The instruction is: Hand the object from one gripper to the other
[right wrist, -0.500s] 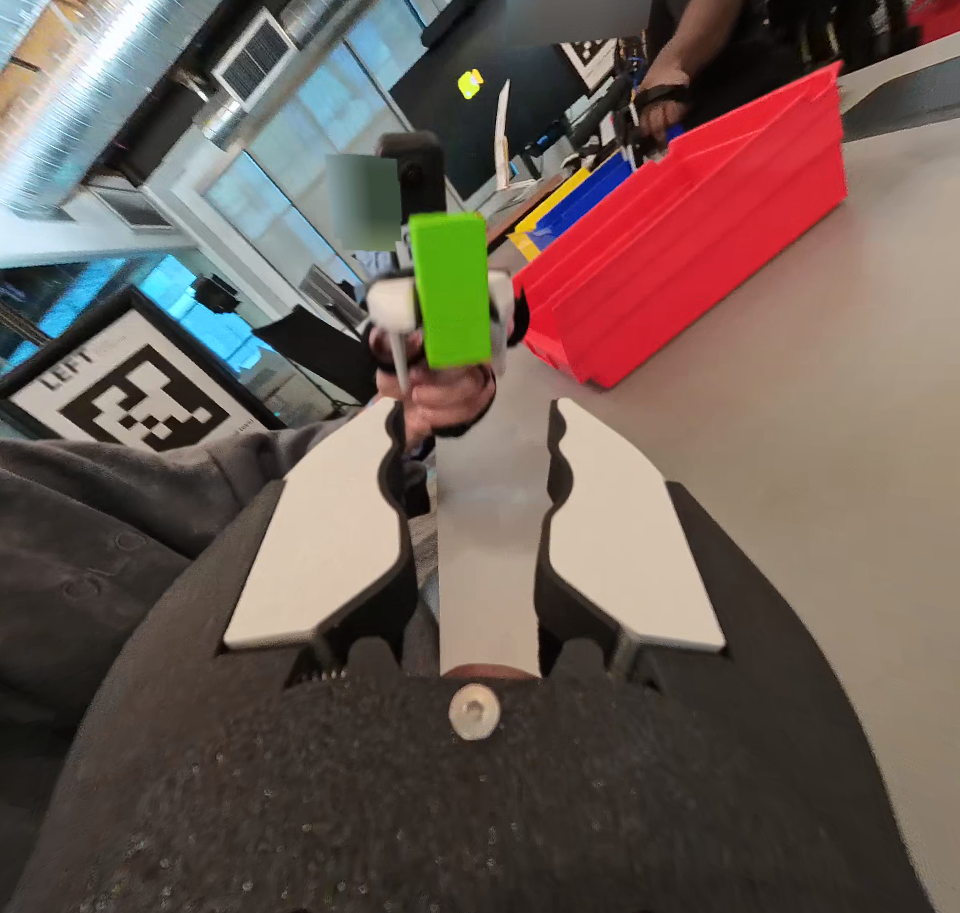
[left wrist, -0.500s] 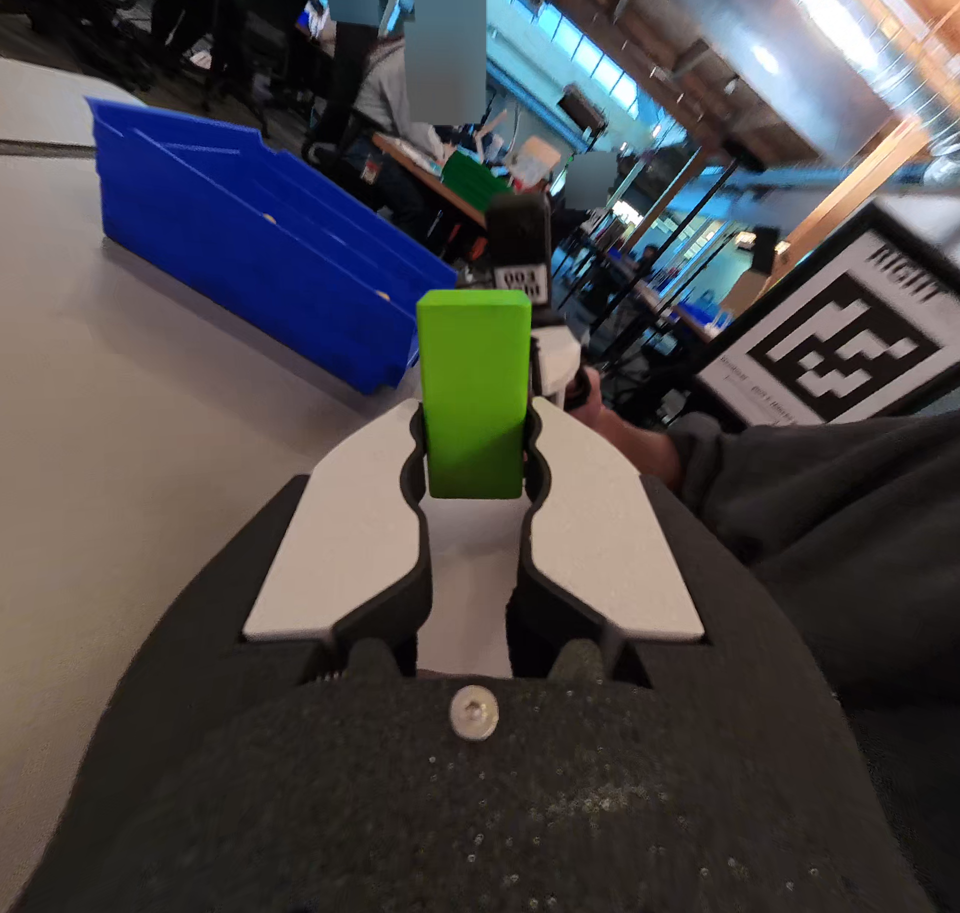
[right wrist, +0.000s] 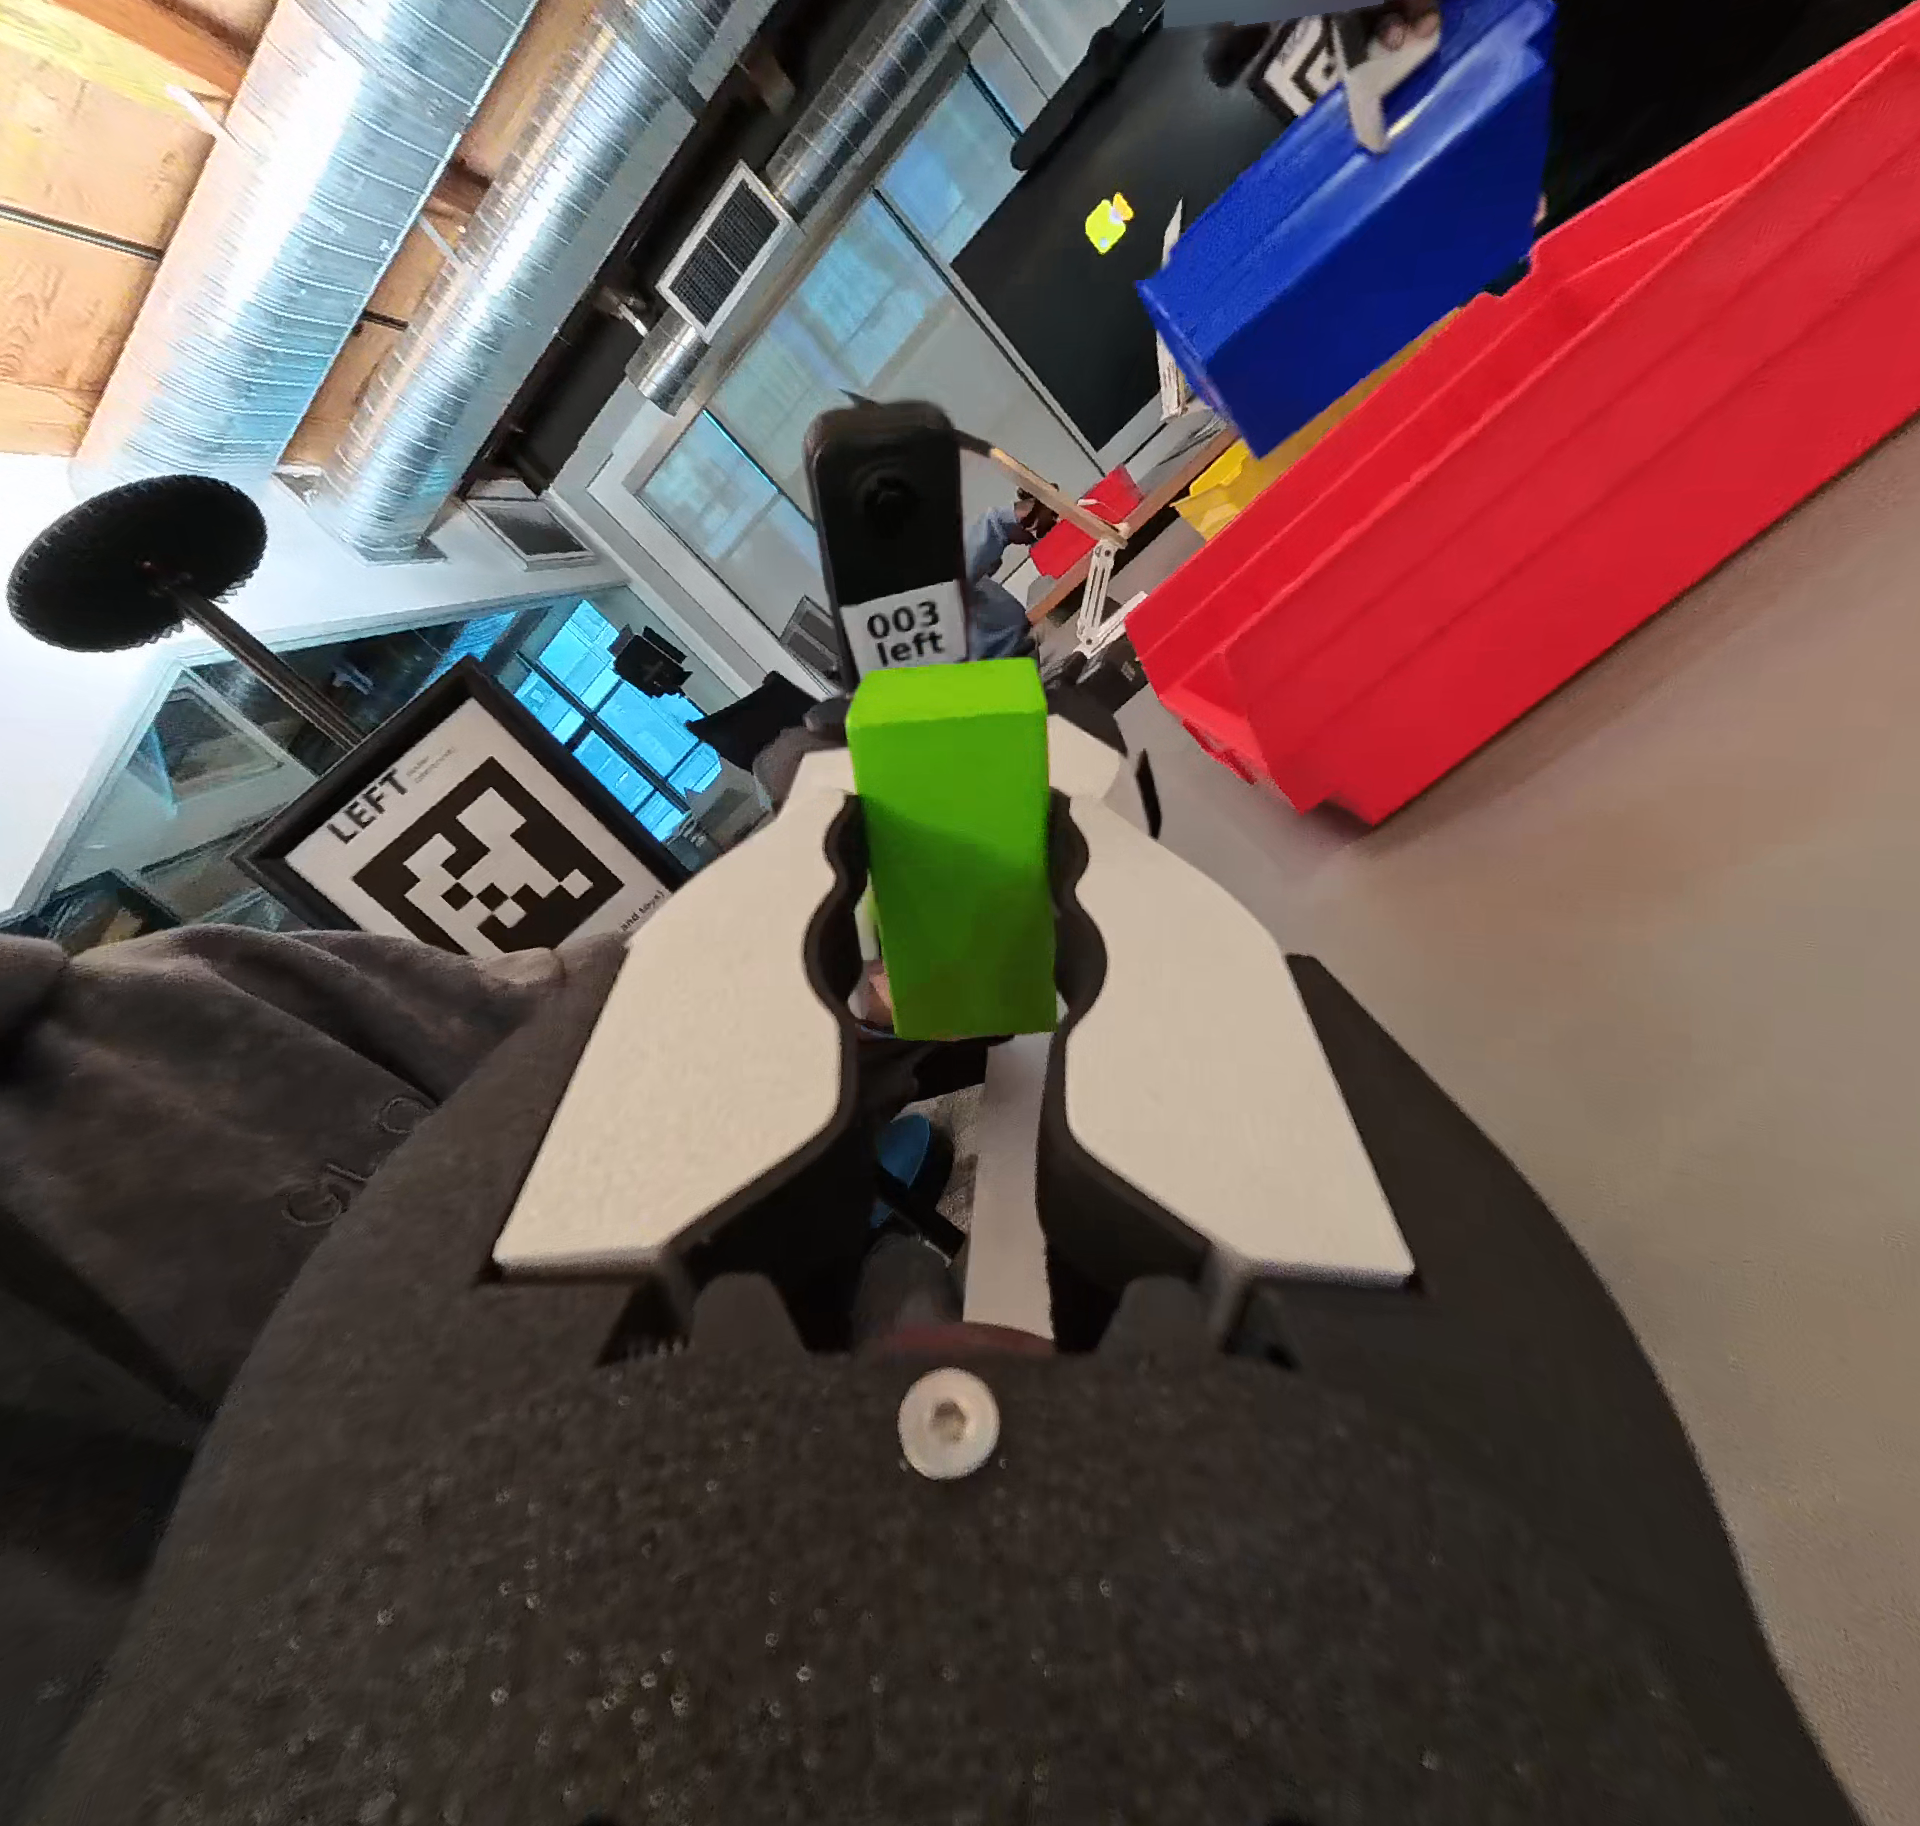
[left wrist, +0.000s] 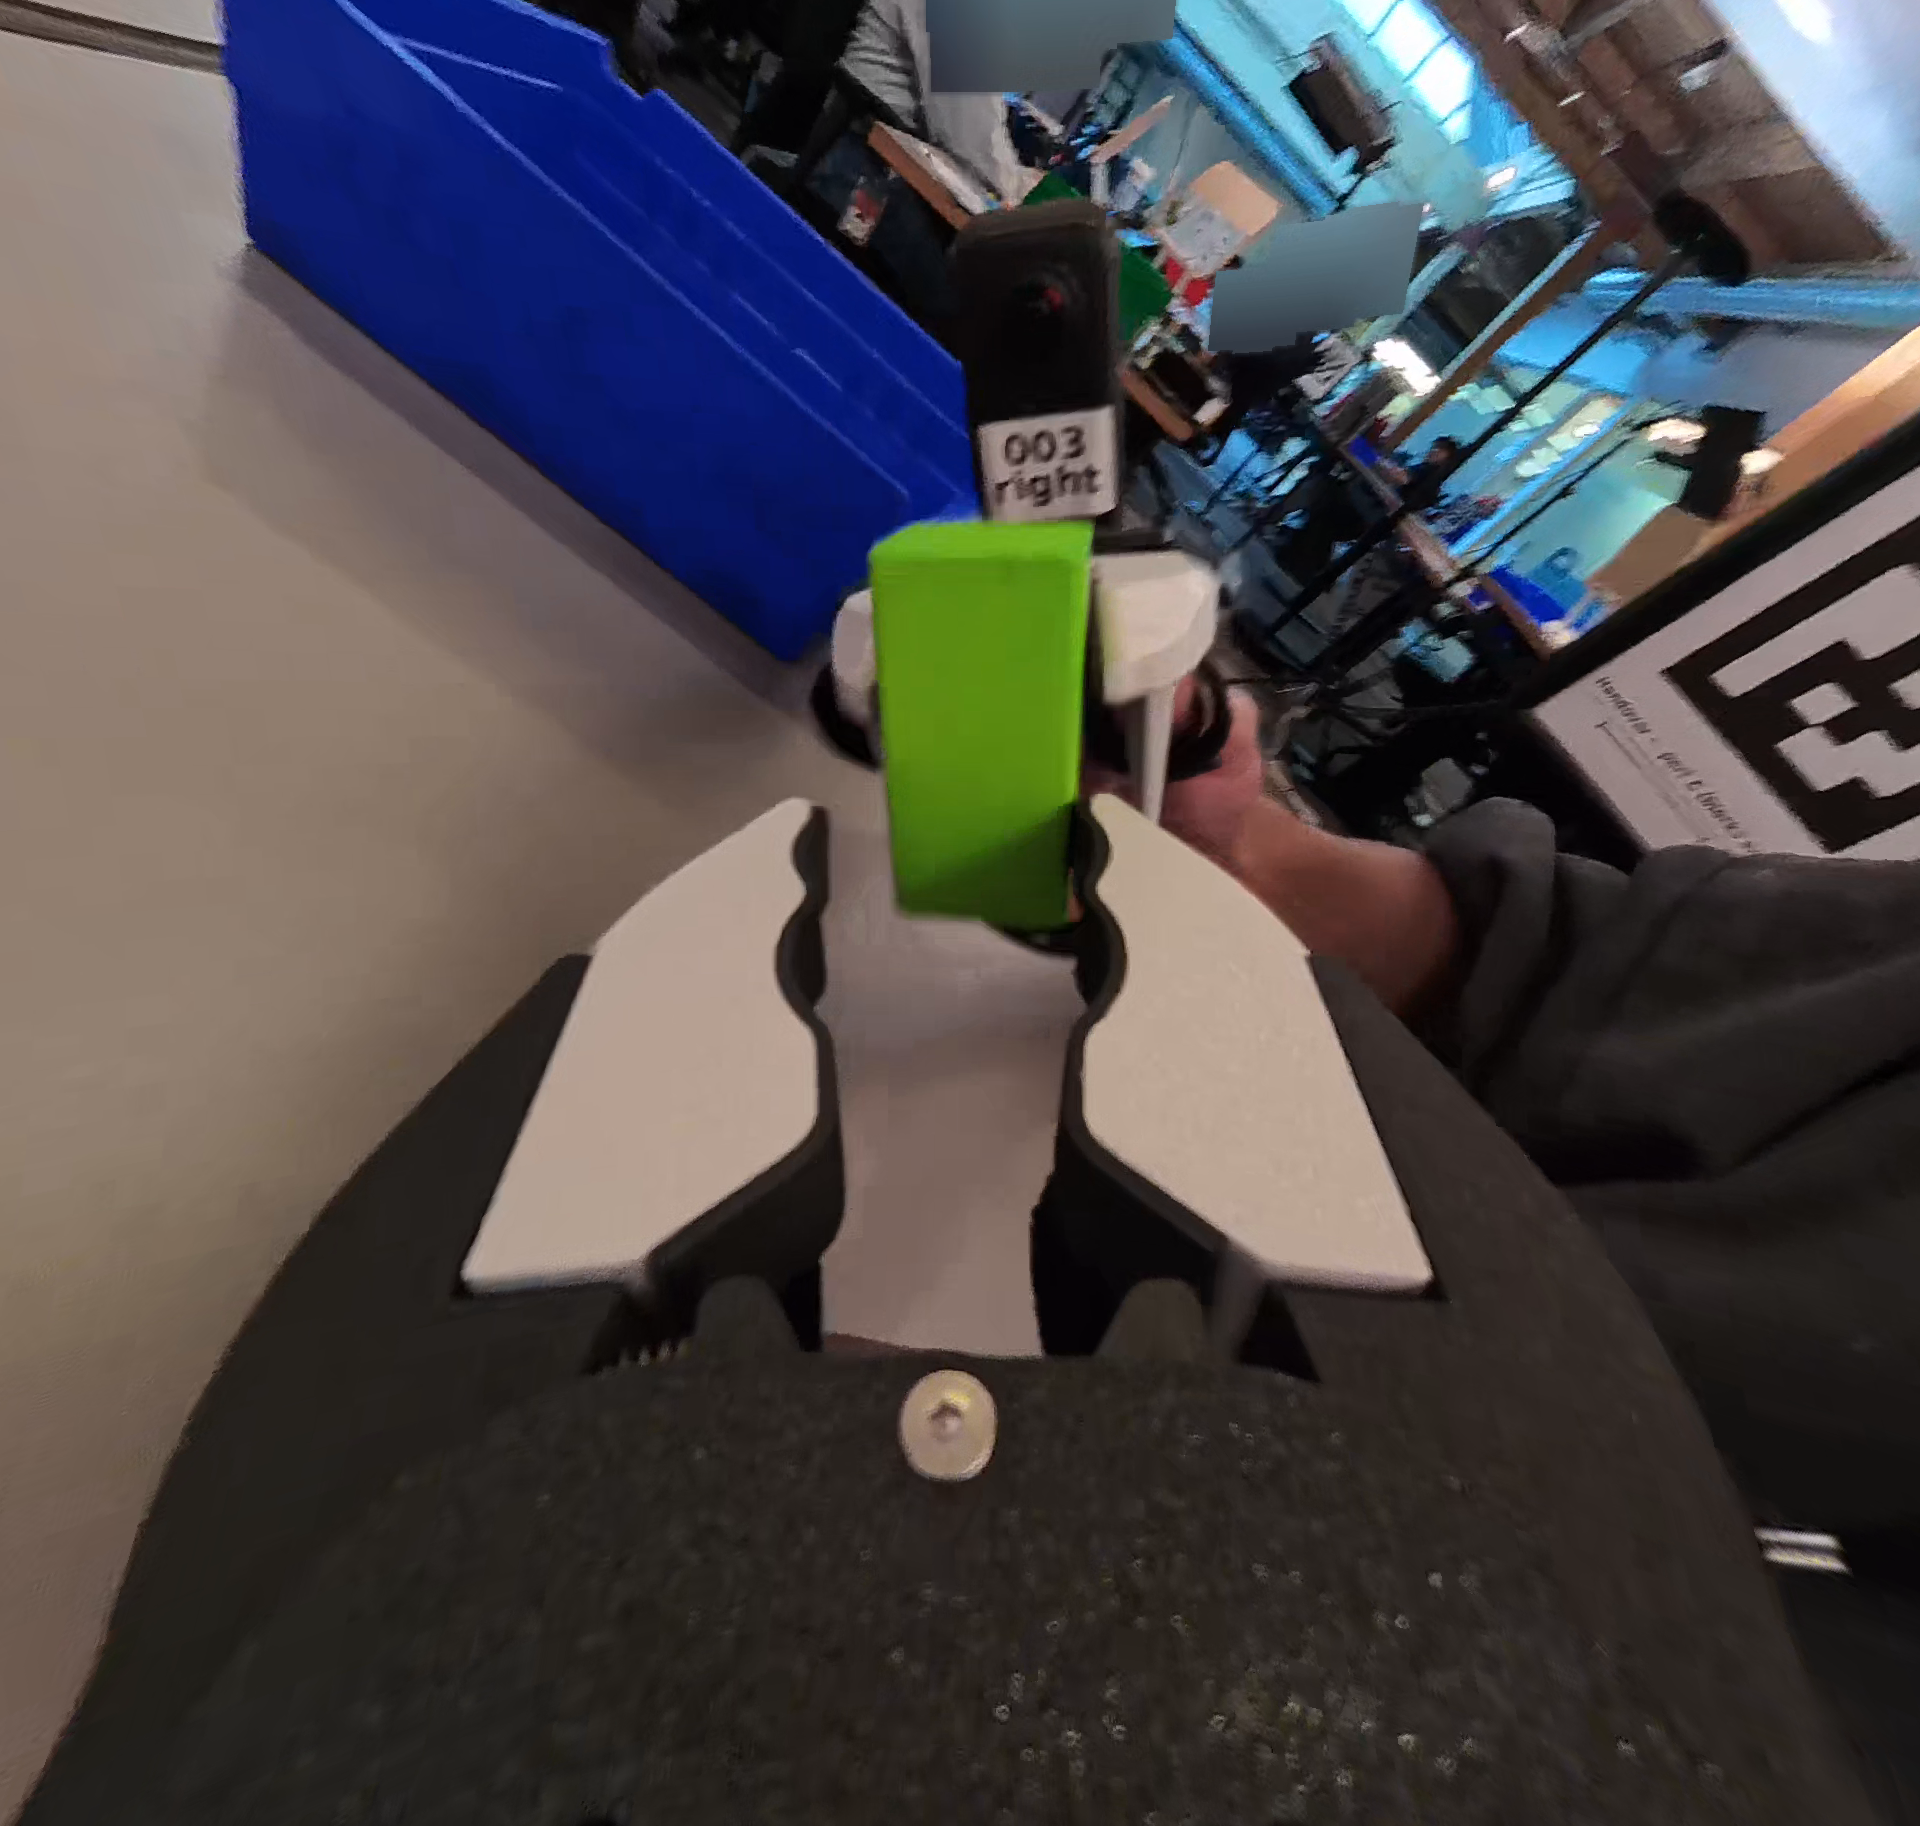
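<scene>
A bright green rectangular block [left wrist: 977, 716] stands upright between both grippers above the grey table [left wrist: 260, 789]. In the left wrist view my left gripper [left wrist: 951, 831] is open. Its right finger touches the block's lower end and there is a gap at its left finger. The right gripper's white fingers [left wrist: 1153, 623] flank the block's upper part. In the right wrist view my right gripper [right wrist: 956, 820] is shut on the green block [right wrist: 956, 872]. The left gripper's white fingers [right wrist: 1096, 768] show just behind it.
A blue bin [left wrist: 540, 301] sits on the table to the left. A red bin [right wrist: 1558, 488] sits to the right, with another blue bin [right wrist: 1351, 249] behind it. Framed black-and-white marker boards [left wrist: 1787, 696] [right wrist: 478, 862] and dark sleeves [left wrist: 1662, 997] are close by.
The right gripper has moved in and shut on the green block. The left gripper, which held the block, has opened its fingers.
</scene>
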Motion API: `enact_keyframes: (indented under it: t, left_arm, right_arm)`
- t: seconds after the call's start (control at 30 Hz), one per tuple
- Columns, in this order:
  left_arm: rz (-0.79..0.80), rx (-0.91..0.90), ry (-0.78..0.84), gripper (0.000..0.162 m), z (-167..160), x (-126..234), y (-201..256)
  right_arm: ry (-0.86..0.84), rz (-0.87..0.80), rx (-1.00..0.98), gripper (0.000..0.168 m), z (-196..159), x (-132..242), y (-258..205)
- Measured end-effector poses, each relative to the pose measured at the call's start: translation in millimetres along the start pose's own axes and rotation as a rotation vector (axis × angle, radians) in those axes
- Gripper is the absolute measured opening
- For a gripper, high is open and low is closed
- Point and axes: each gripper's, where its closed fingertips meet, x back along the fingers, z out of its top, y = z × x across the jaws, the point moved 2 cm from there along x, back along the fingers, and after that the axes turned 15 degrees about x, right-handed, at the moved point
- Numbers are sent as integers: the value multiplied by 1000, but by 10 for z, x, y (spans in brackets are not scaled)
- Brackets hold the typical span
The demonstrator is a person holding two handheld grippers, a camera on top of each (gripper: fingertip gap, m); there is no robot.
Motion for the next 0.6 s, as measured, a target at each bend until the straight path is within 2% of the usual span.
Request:
enact_keyframes:
  t: [0.07, 0.2, 0.27, 0.37, 0.43, 0.5, 0.6]
  left_arm:
    - [75, -46, 14, 53, -85, 94, -44]
    - [152, -84, 20, 47, -326, 236, -70]
    - [191, -97, 24, 46, -425, 270, -84]
    - [230, -133, 15, 46, -499, 289, -87]
    - [259, -160, 22, 44, -473, 287, -105]
    - [253, -155, 17, 43, -472, 271, -105]
    - [231, -123, 9, 43, -506, 256, -98]
  right_arm:
    - [15, -26, 14, 34, 62, 112, -22]
    - [-2, -208, 141, 34, 502, 580, -6]
    - [-32, -401, 184, 34, 841, 971, 90]
    - [-188, -874, 134, 34, 1182, 1772, 457]
    - [-255, -1122, 81, 34, 1313, 2279, 670]
    - [-388, -1320, -40, 34, 1248, 2698, 935]
    - [-565, -1448, -247, 34, 1021, 3024, 1354]
